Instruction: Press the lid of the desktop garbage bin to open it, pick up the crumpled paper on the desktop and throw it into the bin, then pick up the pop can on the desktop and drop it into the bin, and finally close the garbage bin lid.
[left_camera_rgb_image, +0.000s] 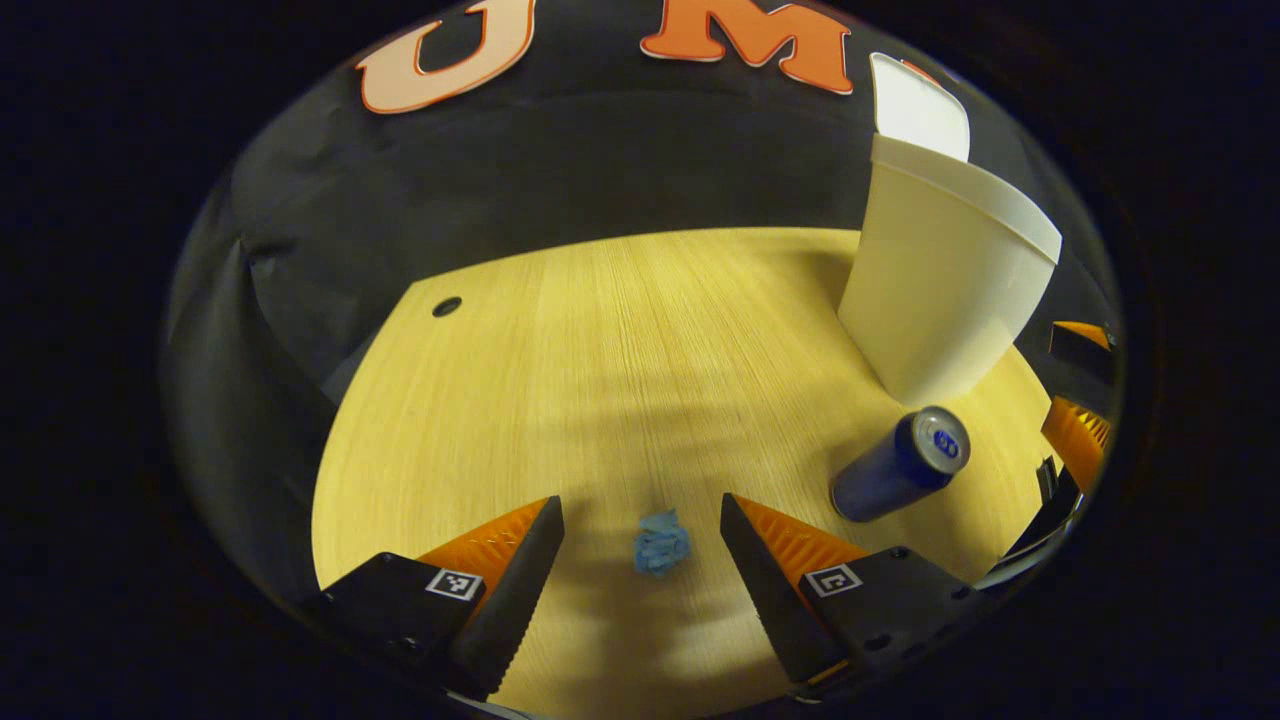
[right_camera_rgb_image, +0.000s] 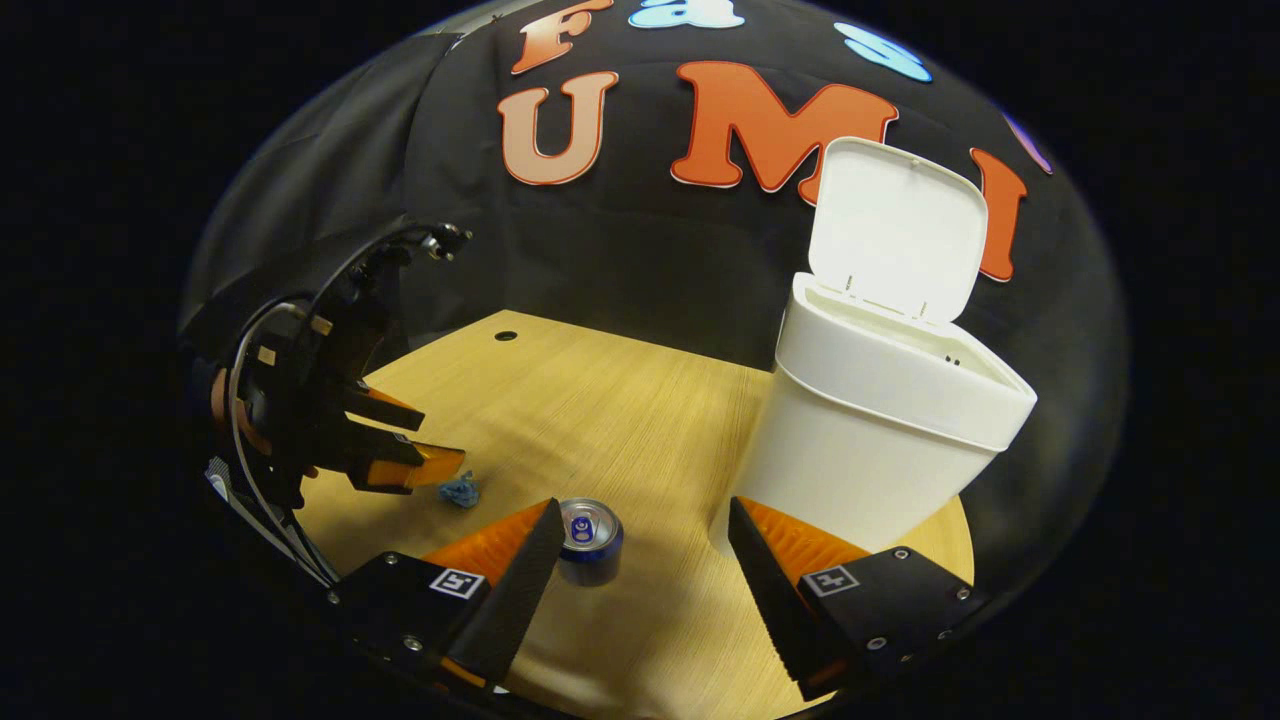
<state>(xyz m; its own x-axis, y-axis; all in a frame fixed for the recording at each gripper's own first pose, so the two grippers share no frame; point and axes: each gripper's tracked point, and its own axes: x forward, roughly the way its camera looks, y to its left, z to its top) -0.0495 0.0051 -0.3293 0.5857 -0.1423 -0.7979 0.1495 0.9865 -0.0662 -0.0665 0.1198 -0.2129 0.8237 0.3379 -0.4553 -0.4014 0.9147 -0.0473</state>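
Crumpled blue paper wad (left_camera_rgb_image: 661, 542) — between spread left gripper (left_camera_rgb_image: 640, 530) fingers, untouched. Smooth white plastic bin (right_camera_rgb_image: 880, 420), lid (right_camera_rgb_image: 893, 228) up; upright blue metal can (right_camera_rgb_image: 590, 540) beside the unclenched right gripper (right_camera_rgb_image: 640, 535). Wood-grain desktop (left_camera_rgb_image: 620, 360) — bare leftward.

Left hand-held gripper (left_camera_rgb_image: 640, 545) hangs low with its jaws spread wide, nothing between its fingers. Right hand-held gripper (right_camera_rgb_image: 640, 555) is likewise agape and empty, facing forward, the left one off to its left.

White bin (right_camera_rgb_image: 880, 420): lid (right_camera_rgb_image: 893, 232) up. Blue crumpled paper (left_camera_rgb_image: 661, 543): between the left gripper (left_camera_rgb_image: 640, 545) fingers. Blue pop can (right_camera_rgb_image: 590, 540): upright, beside the right gripper (right_camera_rgb_image: 640, 545).
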